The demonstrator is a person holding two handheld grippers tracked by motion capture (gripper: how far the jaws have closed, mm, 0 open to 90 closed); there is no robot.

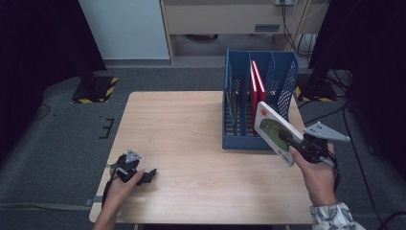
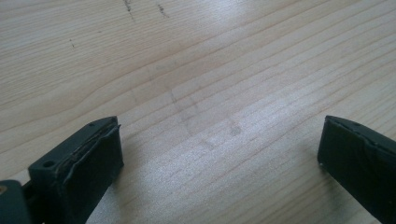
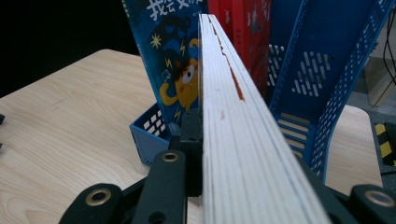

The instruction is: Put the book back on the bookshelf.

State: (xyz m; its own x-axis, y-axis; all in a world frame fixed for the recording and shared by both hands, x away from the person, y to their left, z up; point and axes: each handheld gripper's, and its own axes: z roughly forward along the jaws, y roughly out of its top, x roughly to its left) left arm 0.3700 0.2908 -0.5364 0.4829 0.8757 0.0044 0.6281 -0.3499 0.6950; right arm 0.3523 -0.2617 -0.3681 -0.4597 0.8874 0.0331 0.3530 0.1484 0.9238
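Book [image 1: 272, 130] w/ green cover sits right of centre in the high view, tilted, off the table [image 1: 191, 143], clamped in right gripper [image 1: 296, 143] just in front of blue file rack [image 1: 258, 103] holding 2 red books [image 1: 256, 84]. Left gripper [image 1: 143, 175], lower left, rests on the table, jaws apart, nothing between.

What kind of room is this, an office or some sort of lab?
Probably a lab or test room set up for recording. A bare wooden table stands alone on grey carpet, stands with hazard-striped bases flank it, and loose cables trail along the back wall. The blue file rack of books looks like a practice prop.
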